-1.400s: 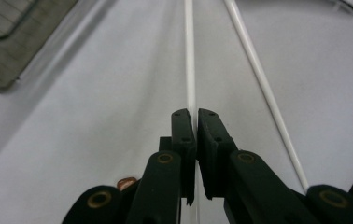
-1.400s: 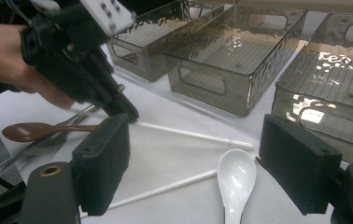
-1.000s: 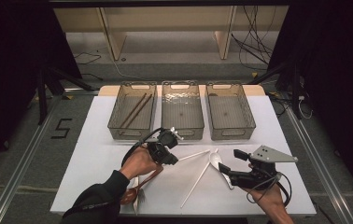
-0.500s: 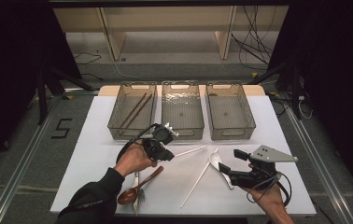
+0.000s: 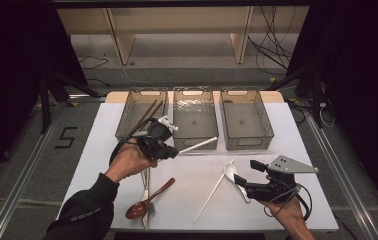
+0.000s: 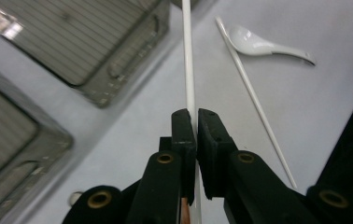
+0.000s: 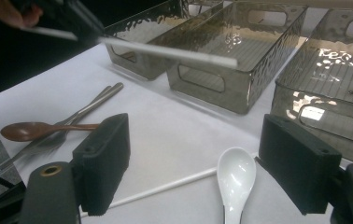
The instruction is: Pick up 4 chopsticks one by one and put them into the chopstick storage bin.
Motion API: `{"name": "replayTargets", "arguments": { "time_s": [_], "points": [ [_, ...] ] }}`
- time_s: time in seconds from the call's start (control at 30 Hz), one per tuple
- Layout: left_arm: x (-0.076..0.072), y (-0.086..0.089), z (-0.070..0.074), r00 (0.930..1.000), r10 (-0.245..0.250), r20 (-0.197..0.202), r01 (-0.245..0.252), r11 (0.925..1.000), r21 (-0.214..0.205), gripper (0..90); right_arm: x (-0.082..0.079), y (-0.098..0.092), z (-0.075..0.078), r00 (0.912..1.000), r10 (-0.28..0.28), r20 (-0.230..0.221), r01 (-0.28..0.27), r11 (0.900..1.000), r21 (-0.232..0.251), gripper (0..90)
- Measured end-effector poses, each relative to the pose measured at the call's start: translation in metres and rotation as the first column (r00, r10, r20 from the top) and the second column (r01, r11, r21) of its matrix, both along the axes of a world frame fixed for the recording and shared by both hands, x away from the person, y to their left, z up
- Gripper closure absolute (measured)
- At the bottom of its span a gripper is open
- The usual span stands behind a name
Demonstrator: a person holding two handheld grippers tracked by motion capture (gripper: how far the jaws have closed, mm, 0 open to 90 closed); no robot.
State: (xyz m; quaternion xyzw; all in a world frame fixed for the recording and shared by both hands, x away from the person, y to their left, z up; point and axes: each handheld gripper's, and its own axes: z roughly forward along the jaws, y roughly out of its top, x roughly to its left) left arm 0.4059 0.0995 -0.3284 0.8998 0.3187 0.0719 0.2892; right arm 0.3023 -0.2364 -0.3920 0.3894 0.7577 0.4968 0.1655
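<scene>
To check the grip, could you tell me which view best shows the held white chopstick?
The left gripper view: the white chopstick sits pinched between its tongs. The high view shows it small; the right gripper view shows it blurred.

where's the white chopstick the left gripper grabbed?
High view: the white chopstick is clamped in the left gripper, lifted off the table, its free end reaching the front edge of the middle bin.

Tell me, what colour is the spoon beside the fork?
Brown spoon, clearest in the high view.
</scene>
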Motion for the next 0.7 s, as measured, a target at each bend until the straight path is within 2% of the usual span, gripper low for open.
{"name": "replayTargets", "arguments": {
  "time_s": [0.1,0.17,0.27,0.33,0.37,0.53,0.57,0.7],
  "points": [
    [0.01,0.014,0.01,0.9981,0.057,0.023,-0.057,0.9983,-0.015,85.6,0.0,0.0,0.0,1.0,0.0,0.002,0.0,1.0,0.0,25.8],
    [0.019,0.025,0.014,0.9959,0.088,0.02,-0.087,0.9959,-0.023,85.6,0.0,0.0,0.0,1.0,0.001,0.002,-0.001,1.0,0.002,25.8],
    [0.035,0.042,0.019,0.9874,0.155,0.034,-0.154,0.9877,-0.03,85.6,0.0,0.0,0.0,1.0,0.001,0.002,-0.001,1.0,0.001,25.8],
    [0.047,0.053,0.022,0.9816,0.189,0.025,-0.188,0.9817,-0.028,85.6,0.0,0.0,0.0,1.0,0.001,0.001,-0.001,1.0,0.002,25.8],
    [0.052,0.058,0.022,0.9761,0.215,0.033,-0.214,0.9764,-0.03,85.6,0.0,0.0,0.0,1.0,0.0,0.001,0.0,1.0,0.001,25.8],
    [0.079,0.081,0.019,0.9529,0.303,0.012,-0.303,0.9526,-0.032,85.6,0.001,0.0,0.0,1.0,0.002,0.003,-0.002,1.0,0.002,25.8],
    [0.083,0.085,0.017,0.9459,0.324,0.01,-0.324,0.9453,-0.04,85.6,0.001,0.0,0.0,1.0,0.001,0.002,-0.001,1.0,0.002,25.8],
    [0.1,0.097,0.012,0.9273,0.374,-0.008,-0.374,0.9261,-0.048,85.6,0.0,-0.001,0.001,1.0,0.001,0.001,-0.001,1.0,0.006,25.8]
  ]
}}
